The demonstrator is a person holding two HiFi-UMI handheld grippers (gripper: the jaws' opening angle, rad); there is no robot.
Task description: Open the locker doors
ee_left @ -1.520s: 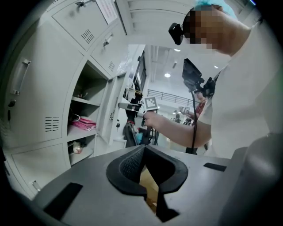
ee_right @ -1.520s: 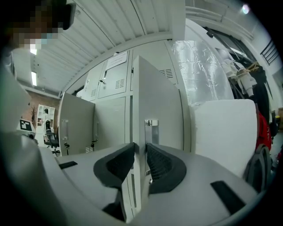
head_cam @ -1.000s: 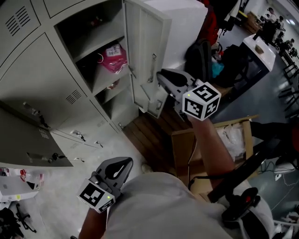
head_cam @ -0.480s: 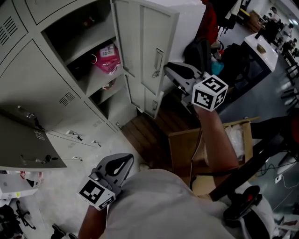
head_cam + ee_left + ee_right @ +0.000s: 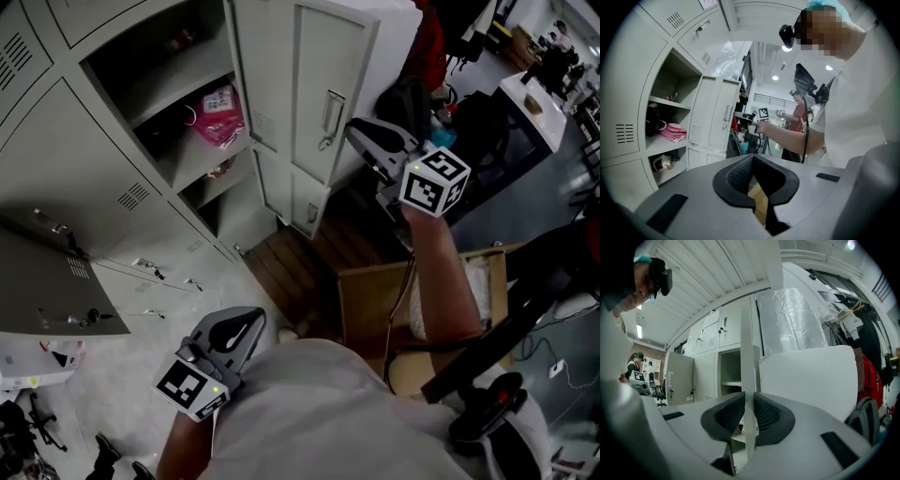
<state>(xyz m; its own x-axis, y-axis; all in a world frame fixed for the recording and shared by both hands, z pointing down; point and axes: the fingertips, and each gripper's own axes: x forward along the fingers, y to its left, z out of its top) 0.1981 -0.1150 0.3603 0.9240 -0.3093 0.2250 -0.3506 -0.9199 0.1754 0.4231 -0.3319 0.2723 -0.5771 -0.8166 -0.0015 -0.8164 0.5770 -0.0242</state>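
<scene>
Right now right gripper (image 5: pixel 749 412) is clamped on the free edge of the locker door (image 5: pixel 323 80), one pad on each face, thin metal edge running straight up between them. Door handle (image 5: pixel 330 108) sits just beside the grip, on the face turned toward the person. Door stands swung well out from the open locker (image 5: pixel 159 70), so this step looks mostly done (my read).

To do it well:
- hold the pinch firm but let the wrist turn with the panel
- follow the hinge arc, no straight pull, or the edge slips out of the pads
- watch the big white wrapped block (image 5: pixel 811 376) just past the gripper on the far side of the door; stop before the panel bangs it, then let go

Beyond the door, inside the locker: shelves, pink bag (image 5: pixel 223 112) on the middle one. A smaller lower door (image 5: pixel 298 199) below the gripper also stands open.

Left gripper (image 5: pixel 246 323) hangs low by the person's body, well apart from the lockers, jaws slightly apart, nothing in them; cardboard box (image 5: pixel 370 286) shows through the gap in its own view. Closed doors (image 5: pixel 84 159) lie to its far side, likely next.
</scene>
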